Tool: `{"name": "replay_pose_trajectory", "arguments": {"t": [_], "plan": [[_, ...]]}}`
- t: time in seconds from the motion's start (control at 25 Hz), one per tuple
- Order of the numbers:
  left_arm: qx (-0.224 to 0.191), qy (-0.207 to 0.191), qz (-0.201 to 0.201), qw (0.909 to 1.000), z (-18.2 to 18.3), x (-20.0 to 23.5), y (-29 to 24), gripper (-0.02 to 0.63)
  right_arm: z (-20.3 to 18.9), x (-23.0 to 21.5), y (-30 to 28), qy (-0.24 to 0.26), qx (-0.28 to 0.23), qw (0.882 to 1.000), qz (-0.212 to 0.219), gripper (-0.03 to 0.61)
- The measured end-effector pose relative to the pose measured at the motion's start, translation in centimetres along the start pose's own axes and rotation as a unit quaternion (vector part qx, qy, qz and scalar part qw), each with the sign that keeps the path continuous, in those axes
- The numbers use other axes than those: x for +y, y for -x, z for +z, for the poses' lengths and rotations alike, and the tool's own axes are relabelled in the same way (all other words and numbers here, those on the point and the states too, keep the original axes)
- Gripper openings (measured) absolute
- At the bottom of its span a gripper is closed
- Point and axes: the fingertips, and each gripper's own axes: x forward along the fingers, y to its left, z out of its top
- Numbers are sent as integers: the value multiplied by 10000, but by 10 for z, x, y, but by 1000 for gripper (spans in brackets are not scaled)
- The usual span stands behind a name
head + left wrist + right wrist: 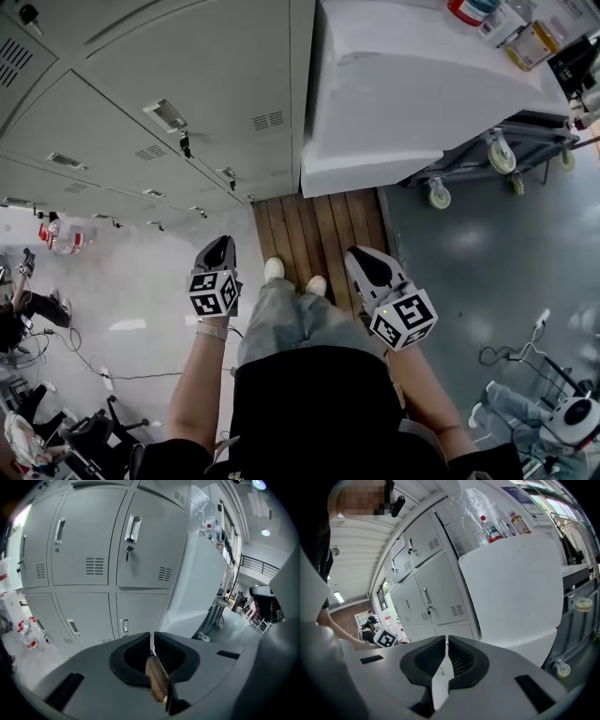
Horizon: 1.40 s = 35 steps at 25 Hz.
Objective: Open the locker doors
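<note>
Both my tools hang low, well apart from the grey locker doors (169,84), and every door I can see is closed. The left tool (152,639) has its jaws pressed together with nothing between them. The right tool (446,644) is closed and empty too. A small key (127,552) hangs in the lock under one upper door's handle (133,528). Just right of the lockers, a white-covered tabletop (403,84) on castors carries bottles (493,529), but their labels are too small for me to read.

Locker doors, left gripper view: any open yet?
No, every locker door in that view sits flush and closed.
</note>
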Motion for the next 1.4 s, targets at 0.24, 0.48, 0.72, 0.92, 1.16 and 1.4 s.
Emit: {"name": "replay_pose_trajectory", "arguments": {"t": [0.24, 0.48, 0.72, 0.92, 1.16, 1.4], "plan": [[216, 880, -166, 9957, -25, 39, -70, 31, -22, -7, -27, -368, 235, 9989, -191, 44], [159, 1724, -275, 9845, -37, 74, -130, 31, -49, -6, -67, -749, 487, 9959, -166, 44], [-4, 2477, -335, 9683, -47, 100, -181, 31, -70, -2, -108, -1067, 682, 9920, 11, 43], [-217, 3224, -344, 9457, -58, 122, -218, 31, -83, 5, -144, -1266, 822, 9883, 215, 44], [-557, 4227, -404, 9036, -76, 144, -256, 73, -98, 7, -164, -1235, 997, 9868, 329, 43], [-1012, 5268, -520, 8423, -94, 159, -286, 116, -118, -4, -159, -1244, 1290, 9835, 253, 43]]}}
